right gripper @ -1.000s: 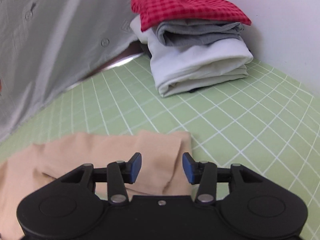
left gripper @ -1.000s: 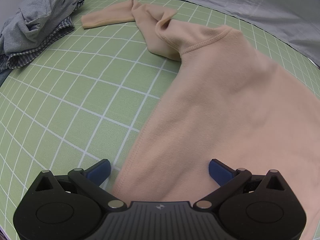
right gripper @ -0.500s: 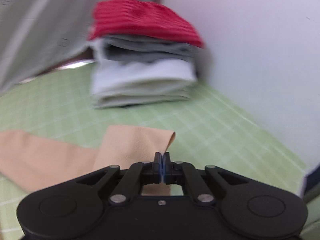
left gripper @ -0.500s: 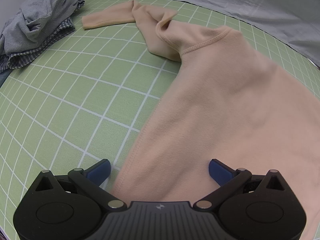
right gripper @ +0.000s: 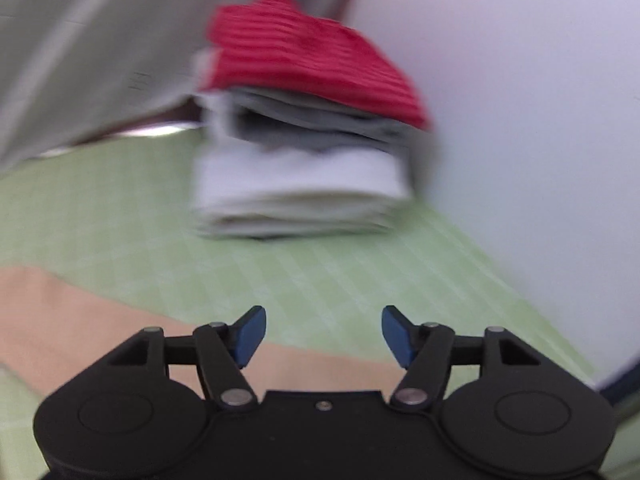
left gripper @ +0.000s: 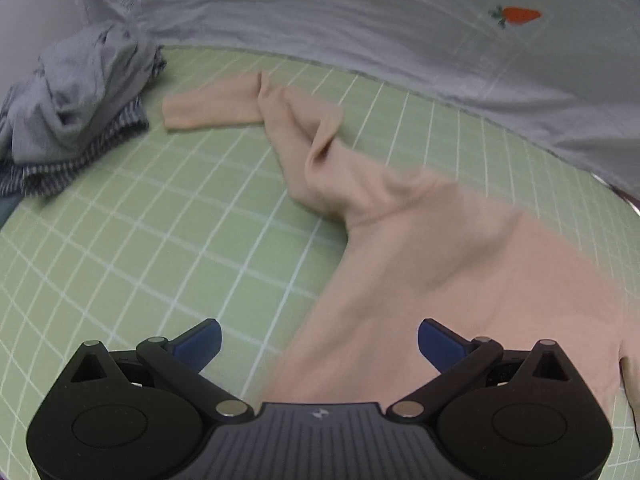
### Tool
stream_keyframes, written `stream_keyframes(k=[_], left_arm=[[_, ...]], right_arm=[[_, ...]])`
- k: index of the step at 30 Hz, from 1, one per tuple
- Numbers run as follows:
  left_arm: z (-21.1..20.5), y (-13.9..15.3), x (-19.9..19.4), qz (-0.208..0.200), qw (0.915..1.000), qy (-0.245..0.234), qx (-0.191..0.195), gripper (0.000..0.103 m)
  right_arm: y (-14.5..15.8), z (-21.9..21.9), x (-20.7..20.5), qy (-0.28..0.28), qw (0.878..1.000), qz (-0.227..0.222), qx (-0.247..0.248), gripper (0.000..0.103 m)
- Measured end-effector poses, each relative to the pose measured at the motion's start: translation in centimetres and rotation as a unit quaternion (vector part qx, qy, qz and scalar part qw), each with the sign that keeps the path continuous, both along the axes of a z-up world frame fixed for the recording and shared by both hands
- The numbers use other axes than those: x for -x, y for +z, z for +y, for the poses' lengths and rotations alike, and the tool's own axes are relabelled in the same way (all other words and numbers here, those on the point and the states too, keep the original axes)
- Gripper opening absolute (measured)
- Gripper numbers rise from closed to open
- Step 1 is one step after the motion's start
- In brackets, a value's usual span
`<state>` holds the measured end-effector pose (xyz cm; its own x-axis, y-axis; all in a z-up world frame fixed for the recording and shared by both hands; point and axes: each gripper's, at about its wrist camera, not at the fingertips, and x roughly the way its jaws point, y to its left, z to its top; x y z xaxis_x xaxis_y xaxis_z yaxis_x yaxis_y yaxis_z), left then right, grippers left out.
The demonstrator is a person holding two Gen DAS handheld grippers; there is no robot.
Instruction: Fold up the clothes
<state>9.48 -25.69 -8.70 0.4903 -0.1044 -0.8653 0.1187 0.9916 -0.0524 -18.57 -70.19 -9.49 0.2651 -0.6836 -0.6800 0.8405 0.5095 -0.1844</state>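
**Both tongs wide open over a half-spread peach top**

The main risk, as I judge it, is a grab that takes the wrong amount of cloth. The peach top [left gripper: 460, 264] lies on the green gridded worktop [left gripper: 160, 232] with its far sleeve [left gripper: 212, 106] twisted and bunched near the collar, so a fold made from here could trap that twist and leave a lumpy, crooked edge. The right wrist view is heavily blurred, which suggests quick motion; a hasty pinch there could miss the hem or drag the whole garment across the mat. The folded stack [right gripper: 304, 140], red on top, sits close beyond and could be nudged by a wide sweep.

The left tongs [left gripper: 318, 340] stand wide, holding nothing, with the top's body and side edge passing between and beyond the fingers. The right tongs [right gripper: 322, 334] are also spread, empty, with a strip of the peach cloth under and just behind the fingertips and bare mat ahead. A crumpled grey pile [left gripper: 76, 104] rests well apart, at the far left
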Motion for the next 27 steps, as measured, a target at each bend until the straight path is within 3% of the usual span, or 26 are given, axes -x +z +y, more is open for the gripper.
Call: stream_keyframes(k=[3,6,9,11,13,16,18,19,21,22,23,27], left_arm=[[-0.8,1.3,-2.4,-0.012,0.9997,-0.002,0.022,0.103],[-0.7,1.3,-4.8,-0.002,0.9979,0.031,0.057,0.103],[-0.5,1.1,-7.2,0.010,0.9932,0.068,0.094,0.102],[-0.4,0.9,-8.8,0.019,0.9890,0.092,0.115,0.102],[-0.5,0.0,-9.6,0.029,0.9897,0.097,0.101,0.099],[-0.6,-1.5,-10.7,0.051,0.9892,0.107,0.086,0.077],[-0.2,-2.5,-10.7,0.068,0.9861,0.115,0.098,0.055],[0.0,-2.7,-10.5,0.070,0.9850,0.118,0.104,0.050],[0.3,-2.9,-10.2,0.068,0.9843,0.120,0.111,0.024],[0.5,-2.8,-9.9,0.064,0.9846,0.119,0.112,0.022],[0.6,-2.5,-9.6,0.057,0.9852,0.115,0.113,0.019],[1.7,-0.4,-7.4,0.028,0.9868,0.099,0.125,0.016]], right_arm=[[-0.6,1.1,-5.2,0.063,0.995,-0.052,-0.062,0.066],[-2.0,2.4,-10.9,0.112,0.980,-0.094,-0.136,0.066],[-3.0,3.9,-15.4,0.122,0.974,-0.092,-0.167,0.066],[-2.9,4.7,-16.8,0.129,0.965,-0.121,-0.192,0.070],[-2.8,5.5,-18.1,0.136,0.955,-0.149,-0.217,0.076],[-2.9,7.4,-20.3,0.177,0.953,-0.129,-0.211,0.079],[-3.1,8.3,-21.4,0.200,0.951,-0.112,-0.208,0.078],[-3.3,8.6,-21.6,0.209,0.950,-0.103,-0.208,0.074],[-3.7,9.2,-22.1,0.227,0.948,-0.085,-0.207,0.049],[-3.9,9.5,-22.4,0.236,0.947,-0.075,-0.206,0.025],[-4.1,9.8,-22.7,0.244,0.945,-0.066,-0.206,0.010],[-2.2,11.0,-20.5,0.272,0.943,-0.082,-0.175,0.005]])
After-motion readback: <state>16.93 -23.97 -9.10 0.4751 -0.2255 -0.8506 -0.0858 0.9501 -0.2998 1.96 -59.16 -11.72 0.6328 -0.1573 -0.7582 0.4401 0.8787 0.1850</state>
